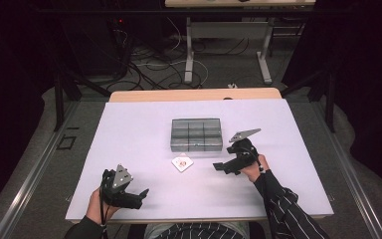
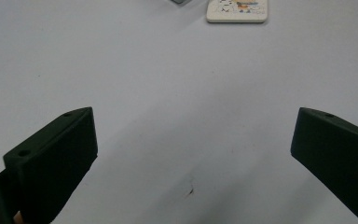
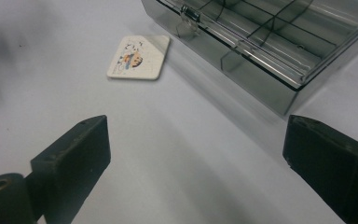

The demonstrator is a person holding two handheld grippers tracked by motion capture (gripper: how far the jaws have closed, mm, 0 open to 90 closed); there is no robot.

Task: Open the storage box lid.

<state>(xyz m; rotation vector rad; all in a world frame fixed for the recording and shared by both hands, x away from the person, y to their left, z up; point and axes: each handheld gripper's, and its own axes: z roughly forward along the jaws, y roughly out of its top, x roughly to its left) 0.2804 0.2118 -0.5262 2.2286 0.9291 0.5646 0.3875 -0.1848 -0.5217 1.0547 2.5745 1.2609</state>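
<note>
Right gripper [image 3: 196,154], jaws wide apart and empty, faces a small square white tile with a cartoon print [image 3: 139,57] lying flat ahead of its left jaw, beside a clear plastic compartment box [image 3: 261,42]. Left gripper [image 2: 193,149] likewise gapes empty. Centre the tile between the jaws before closing.

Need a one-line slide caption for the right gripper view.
Open right tongs over the white table, facing a small printed square tile beside a closed clear compartment box.
</note>
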